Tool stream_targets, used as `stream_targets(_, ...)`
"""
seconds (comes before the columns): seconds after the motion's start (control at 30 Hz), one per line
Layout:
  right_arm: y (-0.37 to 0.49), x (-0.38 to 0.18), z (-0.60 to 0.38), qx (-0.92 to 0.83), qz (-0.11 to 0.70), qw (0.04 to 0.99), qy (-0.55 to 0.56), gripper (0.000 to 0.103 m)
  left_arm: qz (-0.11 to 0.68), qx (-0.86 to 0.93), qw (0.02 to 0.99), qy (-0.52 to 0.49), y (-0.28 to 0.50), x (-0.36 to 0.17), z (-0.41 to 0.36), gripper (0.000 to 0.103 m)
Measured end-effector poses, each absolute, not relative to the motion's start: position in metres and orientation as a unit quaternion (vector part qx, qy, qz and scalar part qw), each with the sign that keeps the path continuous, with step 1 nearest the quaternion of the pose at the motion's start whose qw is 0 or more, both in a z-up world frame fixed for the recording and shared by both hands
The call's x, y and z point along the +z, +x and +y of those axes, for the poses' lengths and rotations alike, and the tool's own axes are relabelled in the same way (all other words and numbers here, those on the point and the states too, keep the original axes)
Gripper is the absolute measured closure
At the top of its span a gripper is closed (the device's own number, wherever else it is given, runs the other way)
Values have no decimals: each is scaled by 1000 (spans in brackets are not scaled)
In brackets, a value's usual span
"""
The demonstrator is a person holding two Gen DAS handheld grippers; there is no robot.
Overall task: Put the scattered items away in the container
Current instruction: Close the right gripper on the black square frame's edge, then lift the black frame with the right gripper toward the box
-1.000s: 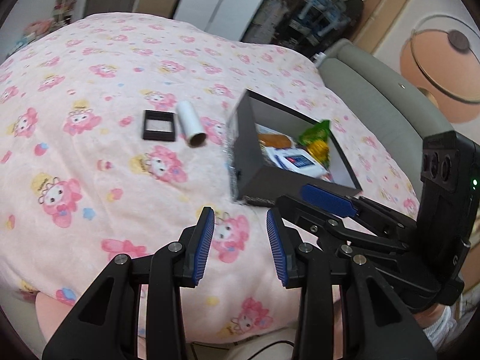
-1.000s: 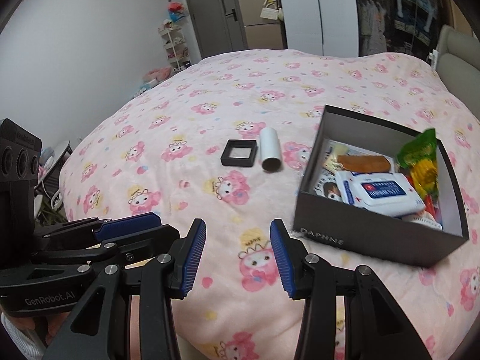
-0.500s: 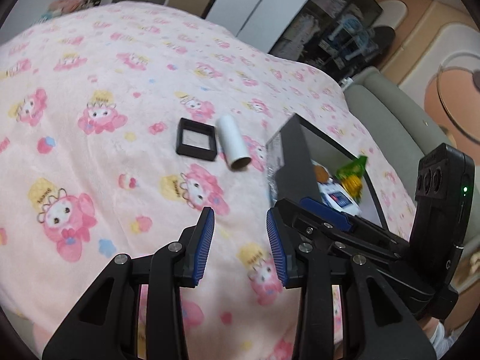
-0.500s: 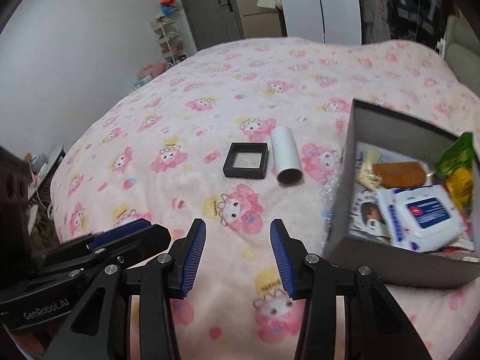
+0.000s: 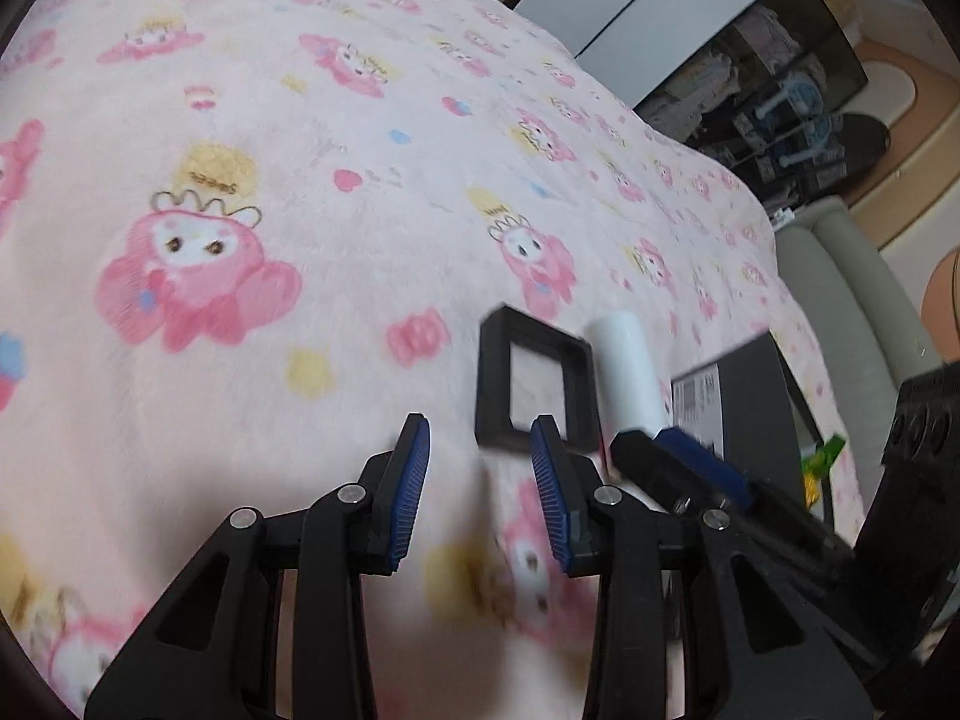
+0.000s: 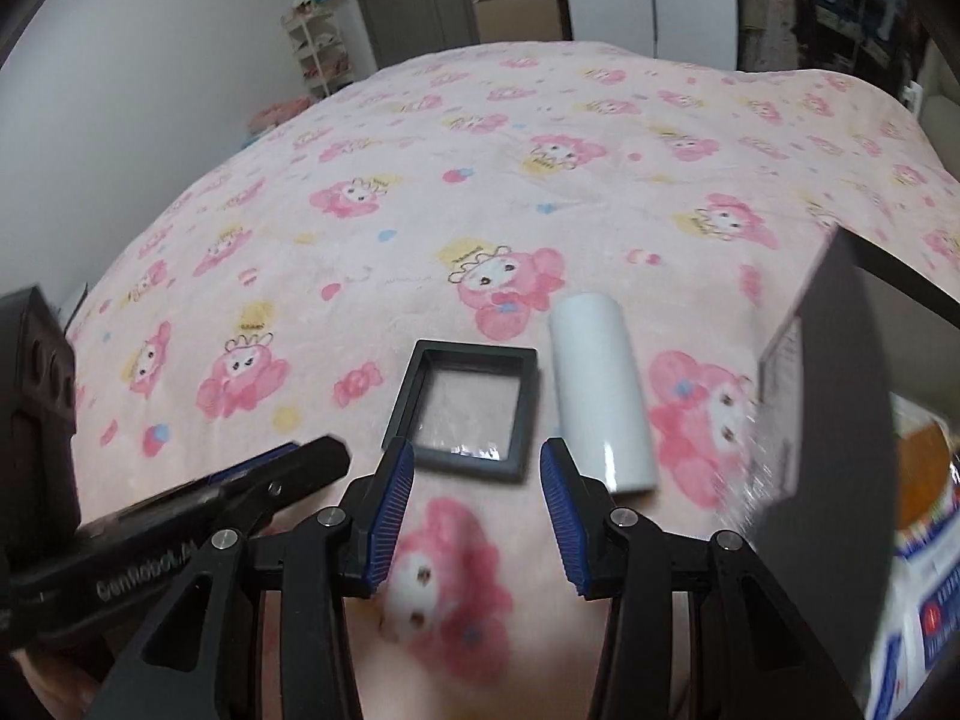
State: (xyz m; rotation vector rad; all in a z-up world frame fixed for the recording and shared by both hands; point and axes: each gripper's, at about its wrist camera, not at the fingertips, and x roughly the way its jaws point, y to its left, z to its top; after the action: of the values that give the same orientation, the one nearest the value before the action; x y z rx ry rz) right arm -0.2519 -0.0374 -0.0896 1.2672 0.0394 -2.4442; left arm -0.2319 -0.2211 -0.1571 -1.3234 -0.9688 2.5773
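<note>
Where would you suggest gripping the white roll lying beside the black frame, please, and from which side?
Probably across the middle of the white roll, from above. It lies flat on the blanket, its round sides exposed, though the black frame sits close on one side. The right gripper is open and nearest.

You see a black square frame [image 6: 465,411] flat on the bed, a white roll [image 6: 600,384] lying at its 3 o'clock, dark box [image 6: 822,414] farther that way.
</note>
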Motion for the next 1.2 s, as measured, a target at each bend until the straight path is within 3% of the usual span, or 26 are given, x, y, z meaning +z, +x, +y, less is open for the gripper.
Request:
stream_targets(0.4,-286,-134,-46,-853,21,188,486,64,-358,827,85,-425,-253,-187,-222,73)
stream_targets(0.67,-275,-127,-47,-855,29,196,480,79,-348,824,93,-436,-249,-182,-217,75)
stream_targets(1.03,-199,-109,-26,-841,-7,220,495,83,-308,829,76,-460,-159,-148,-189,77)
stream_targets(1.2,-137,-111,10,-818,-63,236,522,83,-334,811,92,-472,-87,-153,-164,77)
